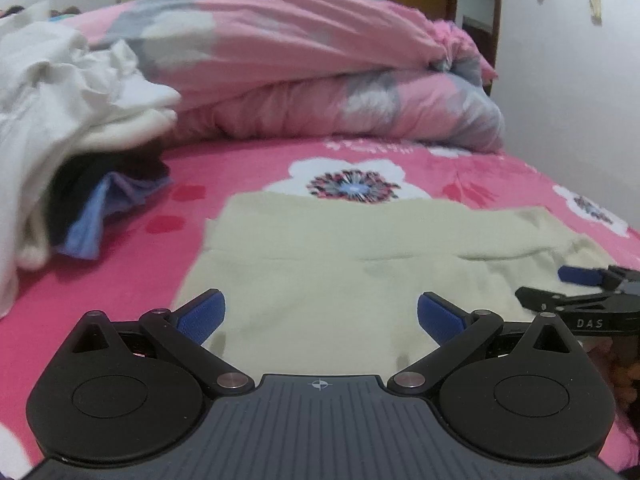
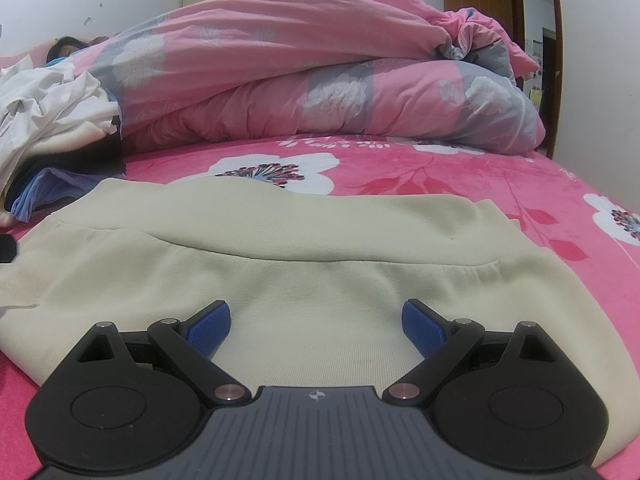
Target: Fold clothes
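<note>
Left wrist view: I see the bed (image 1: 248,168) filling most of the frame, its bright pink flowered sheet running from the bottom left to the right edge. Across the upper half lies a rolled pink and grey quilt (image 1: 304,80). At the left edge sits a heap of clothes (image 1: 60,120), white on top, with dark and blue pieces under it. The cream garment (image 1: 320,264) lies flat on the sheet in the lower middle, a folded band running across its far part. My left gripper (image 1: 321,316) is low over its near part, fingers wide apart with nothing between them. At the right edge I can see part of the right gripper (image 1: 584,288), low over the same cloth.

In the right wrist view the quilt (image 2: 320,80) again spans the top, the heap (image 2: 52,112) is at the upper left, and the cream garment (image 2: 304,240) spreads over the lower half. The right gripper (image 2: 316,322) has its blue fingers (image 2: 210,326) spread apart over the cloth, holding nothing.
</note>
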Demonstrator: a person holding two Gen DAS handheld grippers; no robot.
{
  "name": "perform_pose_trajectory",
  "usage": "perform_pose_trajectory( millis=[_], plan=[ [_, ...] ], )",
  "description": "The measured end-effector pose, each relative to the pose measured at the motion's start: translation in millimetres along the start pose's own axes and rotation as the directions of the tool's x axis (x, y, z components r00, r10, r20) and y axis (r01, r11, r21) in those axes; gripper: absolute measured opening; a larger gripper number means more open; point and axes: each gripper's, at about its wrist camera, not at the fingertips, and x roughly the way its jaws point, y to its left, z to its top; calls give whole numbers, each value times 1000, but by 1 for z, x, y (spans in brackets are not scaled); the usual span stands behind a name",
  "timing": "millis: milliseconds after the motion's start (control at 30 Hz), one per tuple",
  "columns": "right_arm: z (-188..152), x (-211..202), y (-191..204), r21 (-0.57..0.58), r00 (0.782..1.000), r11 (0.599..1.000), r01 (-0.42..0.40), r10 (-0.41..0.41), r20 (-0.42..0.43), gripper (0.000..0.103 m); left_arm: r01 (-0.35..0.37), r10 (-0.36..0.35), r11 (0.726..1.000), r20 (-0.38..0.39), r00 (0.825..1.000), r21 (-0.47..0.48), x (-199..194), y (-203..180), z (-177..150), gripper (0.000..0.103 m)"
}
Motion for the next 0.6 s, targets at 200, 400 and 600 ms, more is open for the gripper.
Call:
perform_pose_trajectory(
  millis=[200,400,600],
  plan=[
    [0,0,0,0,1000,1000,-1,1,2,95,-50,53,995,-35,998,90,25,-15,-17,103],
    [0,-1,0,3,1000,1000,-3,3,5,95,-42,44,996,-31,999,79,25,-12,-21,103],
    [9,-18,-8,48,999,999,-24,22,45,95,-35,38,997,-28,999,73,26,-11,-21,103]
  ],
)
